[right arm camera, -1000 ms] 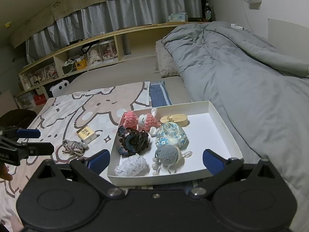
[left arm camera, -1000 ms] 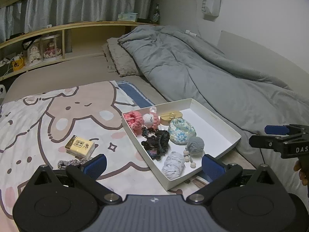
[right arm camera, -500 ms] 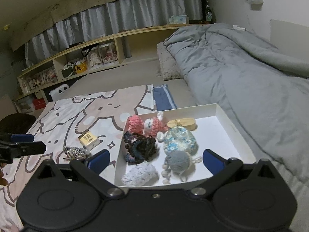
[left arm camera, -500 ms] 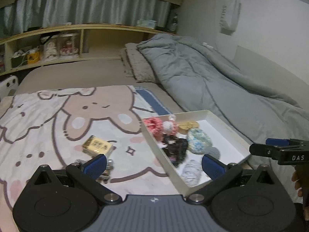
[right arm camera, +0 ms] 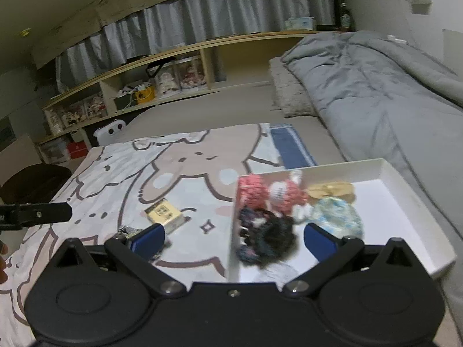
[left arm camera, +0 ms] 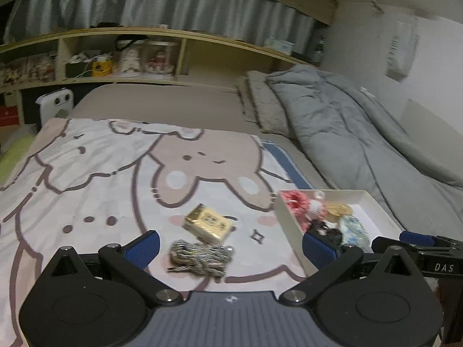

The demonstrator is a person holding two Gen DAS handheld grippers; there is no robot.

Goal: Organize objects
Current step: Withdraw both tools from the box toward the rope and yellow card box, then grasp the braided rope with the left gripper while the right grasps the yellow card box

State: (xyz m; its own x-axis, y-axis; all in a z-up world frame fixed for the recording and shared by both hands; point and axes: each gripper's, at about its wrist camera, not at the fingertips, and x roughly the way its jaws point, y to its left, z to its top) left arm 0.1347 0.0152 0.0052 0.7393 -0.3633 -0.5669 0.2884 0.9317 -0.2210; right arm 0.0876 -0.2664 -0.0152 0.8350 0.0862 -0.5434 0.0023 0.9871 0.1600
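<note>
Your left gripper point(left arm camera: 230, 250) hangs low over the cartoon-print blanket point(left arm camera: 86, 173) near its front edge, jaws spread wide and empty, framing the mottled scrunchie point(left arm camera: 198, 257) that lies between the blue pads; motion blur softens its outline, and from your right wrist camera only a sliver of it shows behind a fingertip. Just beyond it, apart from it as far as you can tell, sits the small yellow box point(left arm camera: 209, 225), its printed label too smeared to read. To the right, the white tray point(right arm camera: 405, 179) rests at the blanket's right edge against the grey duvet point(right arm camera: 390, 101), holding the pink scrunchie point(right arm camera: 251, 191), a pink-and-white knit piece point(right arm camera: 285, 195), the dark scrunchie point(right arm camera: 267, 237), a gold clip point(right arm camera: 332, 190) and a blue floral scrunchie point(right arm camera: 337, 221); a pale item at the tray's near edge is cut off by your right gripper point(right arm camera: 234, 241), whose jaws also stand wide apart, holding nothing, straddling the tray's left wall. In your left camera the tray's near half is hidden behind a pad, and the right gripper's tips poke in at the right edge.
</note>
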